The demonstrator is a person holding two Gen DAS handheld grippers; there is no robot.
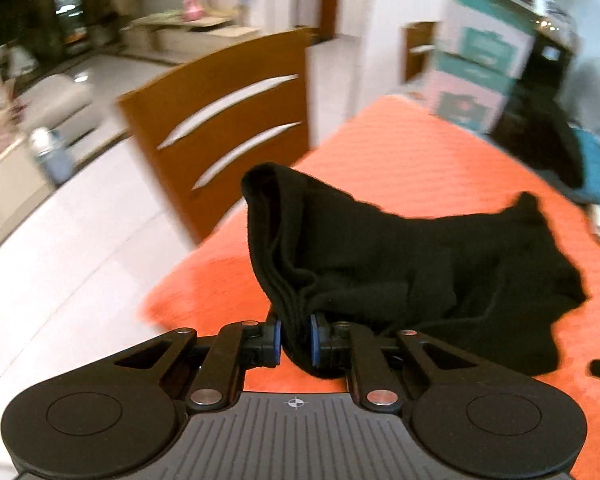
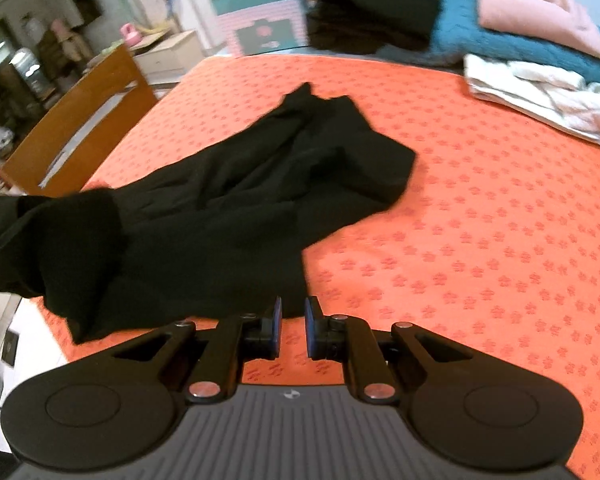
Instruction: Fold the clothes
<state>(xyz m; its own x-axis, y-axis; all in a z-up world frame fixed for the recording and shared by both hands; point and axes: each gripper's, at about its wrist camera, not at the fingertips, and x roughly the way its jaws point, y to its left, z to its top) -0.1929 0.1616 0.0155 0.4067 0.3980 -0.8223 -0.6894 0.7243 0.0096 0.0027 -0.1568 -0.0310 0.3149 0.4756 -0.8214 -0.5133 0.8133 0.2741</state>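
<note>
Pinching a bunched fold of the black garment [image 1: 400, 264], the left gripper [image 1: 295, 340] has its 2 blue pads [image 1: 277, 342] closed on thick, gathered cloth near one end. From the left wrist view, that end rises in a rolled hump above the pads, while the remainder trails away to the right across the orange tablecloth [image 1: 420, 152]. A wooden chair [image 1: 220, 120] stands just beside the table edge, on the gripper's left. The bite looks to me like several layers stacked together; if some layers are only lightly caught, they could slip free during a lift and leave the fold lopsided. Blur at the frame edges suggests motion, so a quick swing might also drag the loose end off line.

From the right wrist view, the right gripper [image 2: 293, 326] holds nothing: its pads stand slightly apart with orange cloth showing between them, just short of the garment's near edge. The black garment [image 2: 236, 208] lies crumpled and creased across the orange tablecloth [image 2: 480, 220], with its left end lifted past the table edge toward the wooden chair [image 2: 72, 120]. A white garment [image 2: 540, 100], a teal knit [image 2: 500, 40] and a pink garment [image 2: 540, 8] sit at the far right, well apart. With only 1 end held, I judge that pulling could stretch the fabric into a rope rather than flatten it, and the raised end could slide over the table edge.
</note>
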